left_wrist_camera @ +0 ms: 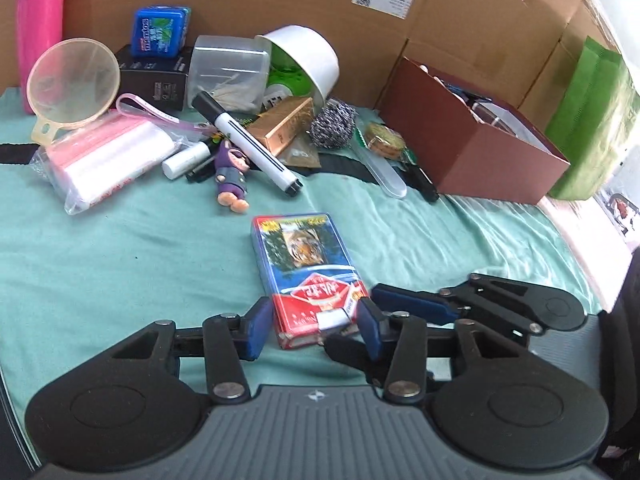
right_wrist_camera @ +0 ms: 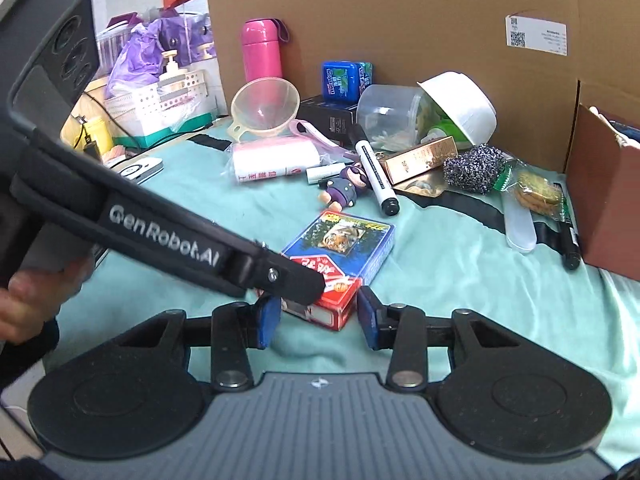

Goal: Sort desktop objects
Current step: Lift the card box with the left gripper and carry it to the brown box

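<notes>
A blue and red box of playing cards [left_wrist_camera: 310, 276] lies flat on the teal cloth [left_wrist_camera: 120, 248]. My left gripper [left_wrist_camera: 314, 326] is open, its blue pads on either side of the box's near end, not touching. My right gripper [right_wrist_camera: 318, 320] is open too, and the near corner of the card box [right_wrist_camera: 340, 256] lies just ahead of its pads. The left gripper's arm crosses the right wrist view from the left and covers part of the box. The right gripper's fingers [left_wrist_camera: 412, 304] show at the right of the left wrist view, beside the box.
A heap lies behind: pink bottle [left_wrist_camera: 38, 20], funnel [left_wrist_camera: 72, 80], marker [left_wrist_camera: 248, 144], purple figure [left_wrist_camera: 232, 172], gold box [left_wrist_camera: 284, 124], steel scourer [left_wrist_camera: 332, 124], white bowl [left_wrist_camera: 308, 60]. A brown box [left_wrist_camera: 472, 140] stands at right. Cardboard walls stand behind.
</notes>
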The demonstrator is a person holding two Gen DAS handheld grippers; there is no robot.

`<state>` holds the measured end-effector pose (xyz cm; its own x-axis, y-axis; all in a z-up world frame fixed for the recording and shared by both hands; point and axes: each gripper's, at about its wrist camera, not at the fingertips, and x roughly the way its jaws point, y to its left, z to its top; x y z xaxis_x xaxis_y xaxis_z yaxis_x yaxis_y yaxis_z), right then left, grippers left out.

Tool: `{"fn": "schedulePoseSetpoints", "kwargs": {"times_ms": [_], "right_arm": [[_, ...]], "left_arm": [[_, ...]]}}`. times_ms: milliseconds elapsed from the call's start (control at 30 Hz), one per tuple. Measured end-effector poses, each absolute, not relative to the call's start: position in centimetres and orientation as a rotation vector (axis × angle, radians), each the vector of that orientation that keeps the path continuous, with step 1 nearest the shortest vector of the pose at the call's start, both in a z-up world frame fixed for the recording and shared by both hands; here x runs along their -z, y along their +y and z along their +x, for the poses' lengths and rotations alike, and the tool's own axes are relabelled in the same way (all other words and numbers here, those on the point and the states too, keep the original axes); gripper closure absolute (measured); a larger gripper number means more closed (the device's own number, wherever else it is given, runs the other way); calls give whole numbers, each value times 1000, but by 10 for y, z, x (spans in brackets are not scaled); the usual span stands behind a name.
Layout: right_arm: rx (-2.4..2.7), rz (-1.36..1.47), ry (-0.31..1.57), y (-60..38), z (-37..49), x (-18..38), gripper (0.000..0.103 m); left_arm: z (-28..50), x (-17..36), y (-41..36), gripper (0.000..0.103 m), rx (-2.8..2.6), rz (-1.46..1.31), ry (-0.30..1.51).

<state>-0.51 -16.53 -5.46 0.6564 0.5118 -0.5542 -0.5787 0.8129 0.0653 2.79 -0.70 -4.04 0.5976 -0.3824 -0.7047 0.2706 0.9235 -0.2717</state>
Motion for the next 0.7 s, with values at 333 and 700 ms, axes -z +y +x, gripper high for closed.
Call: {"fn": "schedulePoseSetpoints", "kwargs": {"times_ms": [333,700], "right_arm": [[-662,-132,614,-158,16,61,41],[-661,-227,613,-144,19,63,37]], "left_arm": [[52,48,-6,38,374,-148,867],[54,46,-17,48,384,-114,842]]}}
